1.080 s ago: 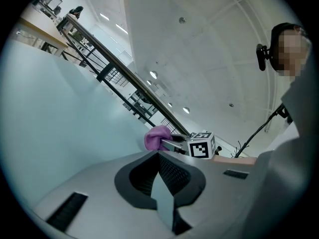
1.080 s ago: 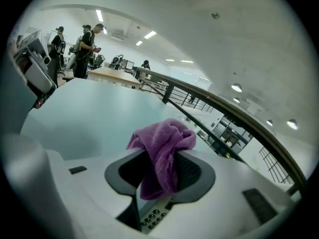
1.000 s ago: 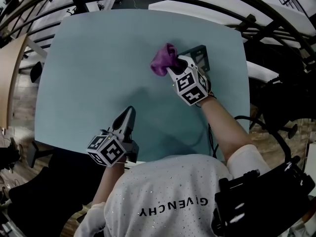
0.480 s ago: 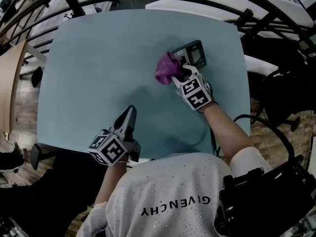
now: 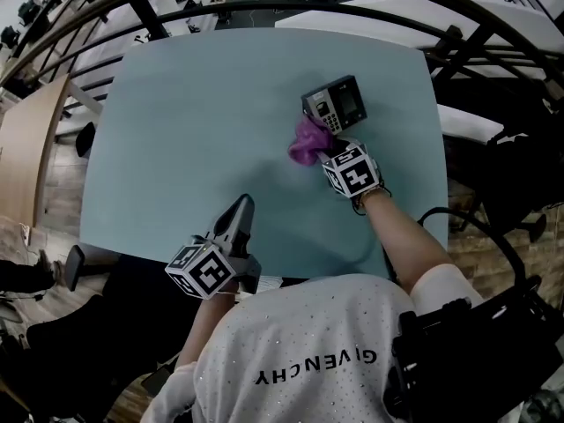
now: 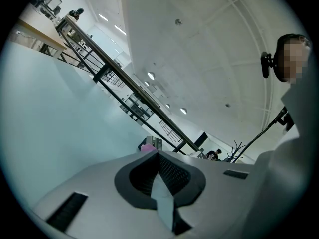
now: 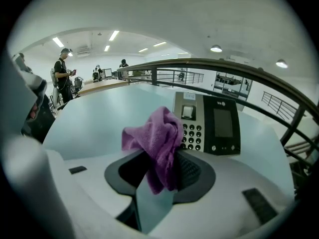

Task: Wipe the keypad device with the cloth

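Just beyond right gripper's (image 7: 162,158) cloth (image 7: 155,133): keypad (image 7: 208,126).

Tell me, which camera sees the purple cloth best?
The right gripper view: the purple cloth fills the middle, clamped by the right gripper before the keypad device. The head view shows a small bunch from above; the left gripper view, only a distant pink speck.

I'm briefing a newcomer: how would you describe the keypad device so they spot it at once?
On the pale teal table, look toward the far right side, just beyond the right hand-held gripper clamping a purple cloth. The dark grey keypad device lies there, alone in having number buttons and a screen.
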A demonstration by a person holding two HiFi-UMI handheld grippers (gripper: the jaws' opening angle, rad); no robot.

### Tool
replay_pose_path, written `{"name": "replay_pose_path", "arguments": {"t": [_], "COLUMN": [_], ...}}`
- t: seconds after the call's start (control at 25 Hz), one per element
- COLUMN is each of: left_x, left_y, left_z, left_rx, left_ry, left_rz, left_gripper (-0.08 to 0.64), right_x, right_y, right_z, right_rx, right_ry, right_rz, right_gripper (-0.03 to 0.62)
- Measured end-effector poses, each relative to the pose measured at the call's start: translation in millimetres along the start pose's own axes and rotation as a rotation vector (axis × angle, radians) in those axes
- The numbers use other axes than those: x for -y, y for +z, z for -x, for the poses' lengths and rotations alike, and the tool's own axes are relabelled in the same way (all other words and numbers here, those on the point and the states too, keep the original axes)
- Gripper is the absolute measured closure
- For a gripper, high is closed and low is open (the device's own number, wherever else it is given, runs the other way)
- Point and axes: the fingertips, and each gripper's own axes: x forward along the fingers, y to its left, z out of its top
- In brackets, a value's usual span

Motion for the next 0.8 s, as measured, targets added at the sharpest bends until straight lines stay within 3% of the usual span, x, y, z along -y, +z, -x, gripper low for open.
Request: {"name": "replay_pose_path", "arguments": {"t": [0.24,0.4,0.52,0.6,0.8], "left_x": [19,60,98,126,184], "left_y": [15,13,-5,-17,-25], "left_z": [9,7,0,-11,-28], "left_rx": [0.078,0.123,0.132,0.135,0.174], "left_ry": [0.042,0.023,-0.007,-0.04,-0.111], "left_rz": [-0.012,-0.044,-0.059,-0.075,-0.133], "left_gripper": [0.561,0.561,0.56,0.56,0.561], "right_x": [6,13,24,37,73], "right_y": [-7,-6,-2,7,11], "right_z": [10,50,105,149,250], "right_rx": [0.012,0.07,0.17,0.271,0.454], "right_ry": [0.013,0.09,0.167,0.202,0.142], "right_rz": [-0.088,-0.221,-0.328,-0.342,-0.298], "right_gripper": [0.448,0.448,0.452,0.453,0.462]}}
